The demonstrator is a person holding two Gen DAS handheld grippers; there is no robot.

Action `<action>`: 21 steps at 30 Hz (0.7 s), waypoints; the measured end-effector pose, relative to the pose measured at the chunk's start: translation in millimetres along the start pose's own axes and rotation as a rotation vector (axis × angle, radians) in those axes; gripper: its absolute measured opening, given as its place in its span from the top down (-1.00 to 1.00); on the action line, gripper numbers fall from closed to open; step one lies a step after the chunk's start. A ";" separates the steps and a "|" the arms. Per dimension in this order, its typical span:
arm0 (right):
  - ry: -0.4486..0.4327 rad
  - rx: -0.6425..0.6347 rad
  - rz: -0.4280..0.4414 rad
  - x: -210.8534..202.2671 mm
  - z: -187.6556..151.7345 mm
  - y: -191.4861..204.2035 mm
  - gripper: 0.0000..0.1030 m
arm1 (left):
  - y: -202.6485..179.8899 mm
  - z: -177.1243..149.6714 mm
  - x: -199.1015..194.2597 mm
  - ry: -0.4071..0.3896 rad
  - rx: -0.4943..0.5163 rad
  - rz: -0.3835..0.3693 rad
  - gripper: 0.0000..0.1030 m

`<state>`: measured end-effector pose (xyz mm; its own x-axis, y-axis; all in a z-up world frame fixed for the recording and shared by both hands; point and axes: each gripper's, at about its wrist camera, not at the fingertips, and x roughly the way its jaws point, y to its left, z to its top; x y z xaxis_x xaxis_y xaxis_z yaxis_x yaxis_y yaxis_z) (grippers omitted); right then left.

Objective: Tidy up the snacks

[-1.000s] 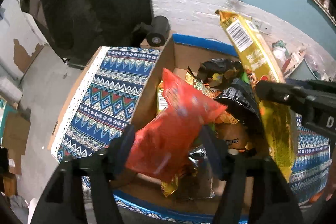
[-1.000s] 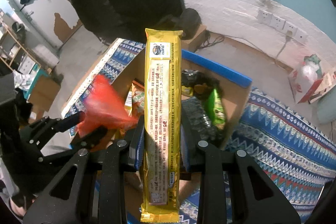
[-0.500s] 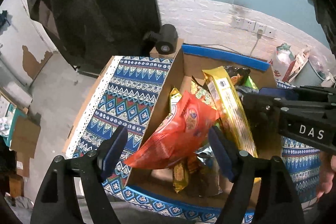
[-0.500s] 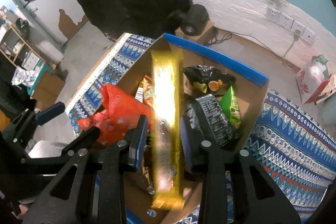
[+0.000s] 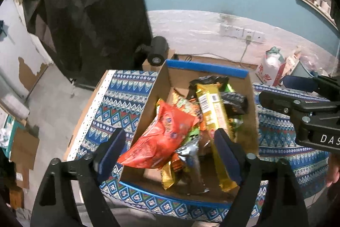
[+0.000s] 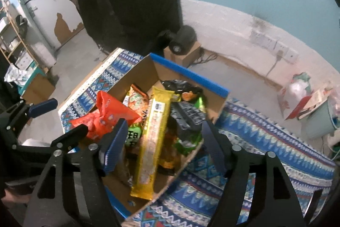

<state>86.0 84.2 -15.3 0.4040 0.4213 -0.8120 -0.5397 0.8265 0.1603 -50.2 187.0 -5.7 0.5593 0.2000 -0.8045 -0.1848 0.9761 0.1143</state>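
Observation:
An open cardboard box (image 5: pixel 207 68) (image 6: pixel 191 76) with a blue rim is filled with several snack packets. A red-orange bag (image 5: pixel 161 137) (image 6: pixel 106 118) leans on its left wall. A long yellow packet (image 5: pixel 212 112) (image 6: pixel 153 135) lies flat on top of the pile. My left gripper (image 5: pixel 167 146) (image 6: pixel 57 120) hovers above the red bag with its jaws opening, and the pads touch nothing. Above the yellow packet, my right gripper (image 6: pixel 164 131) (image 5: pixel 284 90) has jaws that are opening too, with nothing held.
The box stands on a table under a blue patterned cloth (image 5: pixel 119 99) (image 6: pixel 265 137). Behind it a black round device (image 5: pixel 157 52) sits on a small carton. Dark fabric (image 5: pixel 89 14) hangs at the back left. A white bag (image 5: pixel 269 69) lies on the floor at right.
The red bag dropped out of my left gripper and the yellow packet out of my right, both into the box. Both grippers opened wide and rose.

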 end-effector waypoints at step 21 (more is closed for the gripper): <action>-0.105 -0.031 -0.065 -66.6 -31.2 -17.3 -0.49 | -23.6 3.5 -41.5 -0.106 0.066 0.027 -0.97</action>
<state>45.4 30.2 18.5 0.5134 0.4052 -0.7565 -0.5316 0.8421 0.0903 -66.2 155.9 27.1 0.6377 0.2302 -0.7351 -0.1488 0.9731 0.1757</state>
